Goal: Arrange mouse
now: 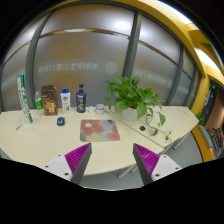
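My gripper (112, 162) is open and empty, held above the near edge of a pale table (60, 145). Its purple pads (76, 155) stand wide apart. Beyond the fingers a patterned pink and green mouse mat (100, 129) lies flat on the table. A small dark blue object (60, 121), possibly the mouse, sits on the table to the left of the mat. It is too small to tell for sure. Nothing stands between the fingers.
A leafy potted plant (135, 98) stands at the table's right, past the mat. Several bottles and boxes (66, 100) stand at the far left, with a tall green item (22, 97) beside them. A small dark thing (100, 107) sits behind the mat. Glass walls lie beyond.
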`<act>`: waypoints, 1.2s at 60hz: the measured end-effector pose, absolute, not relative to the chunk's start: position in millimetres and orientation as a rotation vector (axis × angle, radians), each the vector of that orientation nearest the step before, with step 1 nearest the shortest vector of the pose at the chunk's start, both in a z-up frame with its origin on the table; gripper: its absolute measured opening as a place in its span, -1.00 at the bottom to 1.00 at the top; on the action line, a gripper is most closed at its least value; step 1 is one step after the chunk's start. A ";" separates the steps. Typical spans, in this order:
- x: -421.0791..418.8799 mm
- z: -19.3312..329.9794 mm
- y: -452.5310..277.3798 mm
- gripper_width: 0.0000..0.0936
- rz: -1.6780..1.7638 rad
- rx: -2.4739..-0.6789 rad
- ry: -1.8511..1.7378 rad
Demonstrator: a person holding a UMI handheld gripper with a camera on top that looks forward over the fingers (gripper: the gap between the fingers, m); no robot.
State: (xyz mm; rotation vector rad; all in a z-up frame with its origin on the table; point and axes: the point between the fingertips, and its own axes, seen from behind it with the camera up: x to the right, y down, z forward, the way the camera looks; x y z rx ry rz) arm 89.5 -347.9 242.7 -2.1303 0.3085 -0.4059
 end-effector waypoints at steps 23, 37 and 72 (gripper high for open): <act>14.7 166.7 -353.1 0.83 -0.461 -2.214 0.440; -70.3 111.2 -262.4 0.82 -0.291 -2.277 0.308; -121.0 -0.3 77.2 0.62 -0.031 -2.294 0.006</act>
